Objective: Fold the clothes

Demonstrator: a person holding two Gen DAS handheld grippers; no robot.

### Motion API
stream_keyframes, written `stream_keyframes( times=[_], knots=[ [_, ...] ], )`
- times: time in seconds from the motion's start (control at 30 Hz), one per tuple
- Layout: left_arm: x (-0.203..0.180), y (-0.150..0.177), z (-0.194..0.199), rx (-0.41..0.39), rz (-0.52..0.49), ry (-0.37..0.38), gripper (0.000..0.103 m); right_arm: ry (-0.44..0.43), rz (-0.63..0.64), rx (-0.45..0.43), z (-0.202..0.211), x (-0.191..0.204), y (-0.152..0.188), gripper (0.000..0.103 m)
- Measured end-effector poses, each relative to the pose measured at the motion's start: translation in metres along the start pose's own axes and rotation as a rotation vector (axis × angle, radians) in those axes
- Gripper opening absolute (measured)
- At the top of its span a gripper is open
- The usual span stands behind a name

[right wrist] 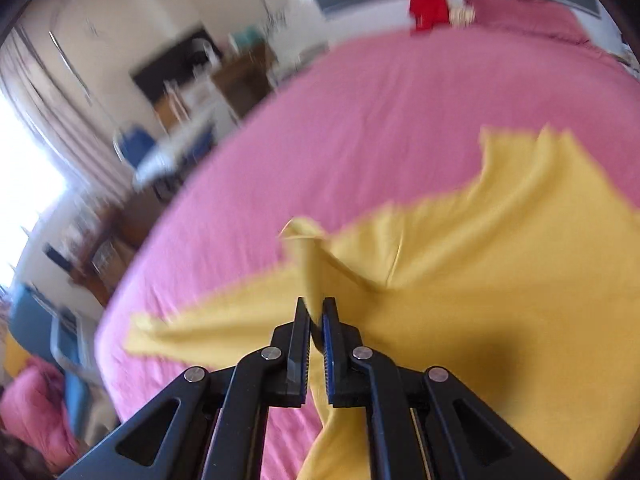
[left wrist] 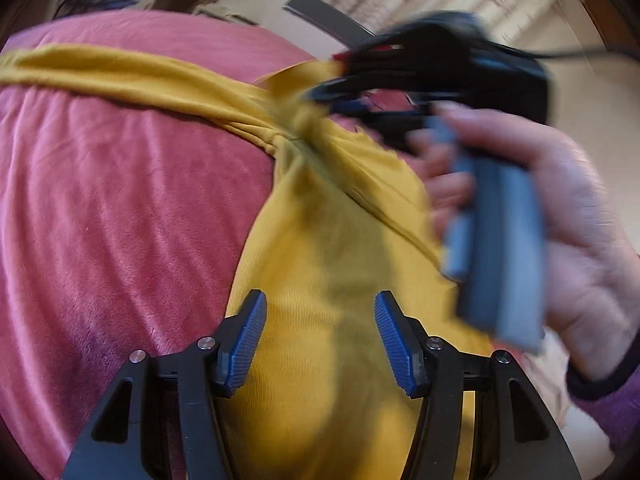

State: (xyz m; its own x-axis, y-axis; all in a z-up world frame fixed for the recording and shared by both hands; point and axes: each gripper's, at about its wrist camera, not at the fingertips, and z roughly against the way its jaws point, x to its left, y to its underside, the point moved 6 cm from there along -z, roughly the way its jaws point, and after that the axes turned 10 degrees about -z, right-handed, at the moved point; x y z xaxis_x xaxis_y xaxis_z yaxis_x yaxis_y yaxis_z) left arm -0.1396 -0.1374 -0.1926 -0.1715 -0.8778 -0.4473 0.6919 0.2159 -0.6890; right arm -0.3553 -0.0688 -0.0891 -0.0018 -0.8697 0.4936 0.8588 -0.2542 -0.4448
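while pinched in right gripper [right wrist: 316, 320], yellow garment [right wrist: 480, 264] trails ahead.

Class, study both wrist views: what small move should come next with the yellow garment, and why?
Probably close the left tongs on the yellow garment. They hang open over it, while the right tongs already pinch a raised fold above the pink bedcover.

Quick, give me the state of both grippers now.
Left gripper: jaws open, holding nothing, over the yellow garment.
Right gripper: jaws shut on a fold of the yellow garment.
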Motion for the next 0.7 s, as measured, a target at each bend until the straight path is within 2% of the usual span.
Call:
stream_keyframes(
  times=[0.03, 0.07, 0.1, 0.17, 0.27, 0.3, 0.4, 0.53, 0.6, 0.63, 0.7],
  knots=[
    [-0.002, 0.001, -0.001, -0.004, -0.021, -0.002, 0.058, -0.012, -0.008, 0.012, 0.0, -0.006, 0.006, 0.01],
    [-0.004, 0.003, -0.001, -0.008, -0.042, -0.003, 0.058, -0.036, -0.02, 0.014, 0.007, -0.014, 0.01, 0.021],
    [-0.005, 0.003, -0.002, -0.004, -0.048, -0.004, 0.058, -0.061, -0.032, 0.017, 0.015, -0.022, 0.014, 0.026],
    [-0.007, 0.001, -0.004, 0.001, -0.056, -0.012, 0.059, -0.11, -0.056, 0.022, 0.03, -0.038, 0.021, 0.026],
    [-0.004, -0.009, -0.008, 0.002, 0.008, -0.004, 0.059, -0.184, -0.092, 0.03, 0.054, -0.062, 0.032, 0.026],
    [-0.003, -0.012, -0.01, 0.002, 0.03, -0.001, 0.059, -0.18, -0.129, 0.008, 0.068, -0.079, 0.034, 0.026],
    [-0.008, -0.033, -0.019, -0.04, 0.02, -0.007, 0.059, -0.145, -0.346, -0.09, 0.117, -0.167, 0.044, 0.028],
    [-0.017, -0.059, -0.035, -0.096, -0.006, -0.013, 0.059, -0.177, -0.643, -0.161, 0.145, -0.259, 0.056, 0.028],
    [-0.024, -0.062, -0.052, -0.095, -0.038, -0.027, 0.059, -0.196, -0.791, -0.193, 0.157, -0.304, 0.063, 0.028],
    [-0.023, -0.058, -0.061, -0.068, -0.044, -0.032, 0.059, -0.224, -0.855, -0.209, 0.158, -0.319, 0.064, 0.028],
    [-0.018, -0.049, -0.078, -0.012, -0.034, -0.037, 0.059, -0.323, -0.959, -0.238, 0.154, -0.335, 0.063, 0.028]
  ],
)
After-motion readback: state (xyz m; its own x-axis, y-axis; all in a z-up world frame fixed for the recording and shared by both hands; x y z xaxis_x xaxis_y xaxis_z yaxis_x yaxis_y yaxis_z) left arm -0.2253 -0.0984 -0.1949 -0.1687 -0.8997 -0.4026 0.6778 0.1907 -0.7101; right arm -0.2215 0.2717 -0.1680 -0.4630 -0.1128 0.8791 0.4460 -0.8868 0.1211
